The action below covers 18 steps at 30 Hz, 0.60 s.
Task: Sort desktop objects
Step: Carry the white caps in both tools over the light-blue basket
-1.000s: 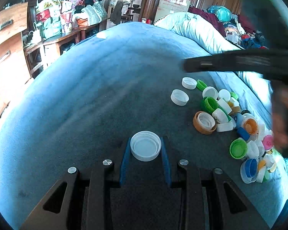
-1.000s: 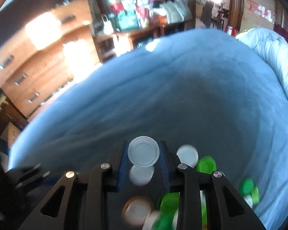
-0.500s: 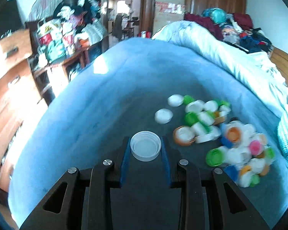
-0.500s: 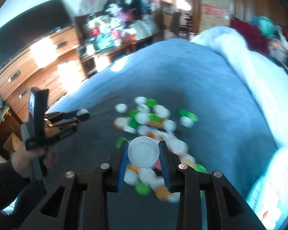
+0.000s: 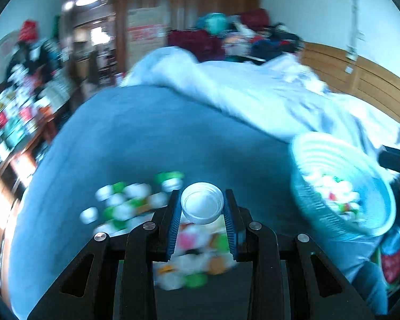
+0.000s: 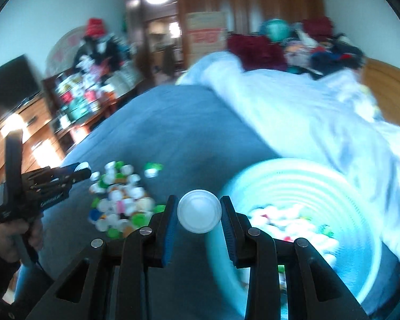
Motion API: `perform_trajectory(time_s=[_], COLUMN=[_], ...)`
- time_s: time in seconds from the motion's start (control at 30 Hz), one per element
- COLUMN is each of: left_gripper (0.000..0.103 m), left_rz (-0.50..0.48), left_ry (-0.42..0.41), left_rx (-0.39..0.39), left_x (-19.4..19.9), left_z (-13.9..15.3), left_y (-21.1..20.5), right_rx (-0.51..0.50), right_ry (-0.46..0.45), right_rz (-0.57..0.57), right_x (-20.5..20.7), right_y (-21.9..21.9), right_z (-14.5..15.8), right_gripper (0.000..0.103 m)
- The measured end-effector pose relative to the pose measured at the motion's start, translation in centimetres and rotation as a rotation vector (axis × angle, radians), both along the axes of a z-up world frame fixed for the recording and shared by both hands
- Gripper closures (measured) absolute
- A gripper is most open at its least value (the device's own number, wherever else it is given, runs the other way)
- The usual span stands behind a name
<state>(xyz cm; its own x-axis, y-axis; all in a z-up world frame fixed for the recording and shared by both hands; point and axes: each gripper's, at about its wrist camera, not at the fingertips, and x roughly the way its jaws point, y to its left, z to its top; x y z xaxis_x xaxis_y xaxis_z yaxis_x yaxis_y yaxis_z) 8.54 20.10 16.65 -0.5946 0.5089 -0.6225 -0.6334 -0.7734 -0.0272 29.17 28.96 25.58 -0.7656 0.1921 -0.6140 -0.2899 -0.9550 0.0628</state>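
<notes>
Holding a white cap point(image 5: 202, 207) open side up, your left gripper point(image 5: 202, 208) hangs over the pile of caps point(image 5: 136, 202), with the basket point(image 5: 341, 186) off to its right. Your right gripper point(image 6: 199, 214) pinches a second white cap point(image 6: 199, 214) at the basket's near rim, the closer one. A second ago both were down at the pile on the bed point(image 5: 152, 133).

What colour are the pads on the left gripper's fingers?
Blue pads, clearest in the left wrist view, clamped on a white cap.
</notes>
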Motion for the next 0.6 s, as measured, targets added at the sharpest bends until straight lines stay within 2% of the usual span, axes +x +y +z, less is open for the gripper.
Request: perform_trajectory(time_s=[0.17,0.3,0.47,0.6], left_gripper=[0.077,0.077,0.077,0.077], left_rz=[-0.132,-0.222,-0.275,-0.301], left_ry=[-0.023,-0.039,-0.104,-0.161], left_rx=[0.0,-0.025,-0.072,-0.14], left_x=[2.8,4.7,4.8,4.6], left_z=[2.6,4.6,5.3,4.7], left_y=[6.9,12.5,17.2,20.1], right_rx=[0.012,0.01,-0.036,-0.076], right_ry=[-0.007,-0.026,-0.047,-0.07], right_rz=[-0.104,-0.134,-0.152,-0.164], right_x=[3.0,4.5,4.8,4.5], right_y=[4.2,7.2,10.0,11.6], right_z=[1.8,2.2,1.6,0.6], right_gripper=[0.068,0.068,0.068,0.068])
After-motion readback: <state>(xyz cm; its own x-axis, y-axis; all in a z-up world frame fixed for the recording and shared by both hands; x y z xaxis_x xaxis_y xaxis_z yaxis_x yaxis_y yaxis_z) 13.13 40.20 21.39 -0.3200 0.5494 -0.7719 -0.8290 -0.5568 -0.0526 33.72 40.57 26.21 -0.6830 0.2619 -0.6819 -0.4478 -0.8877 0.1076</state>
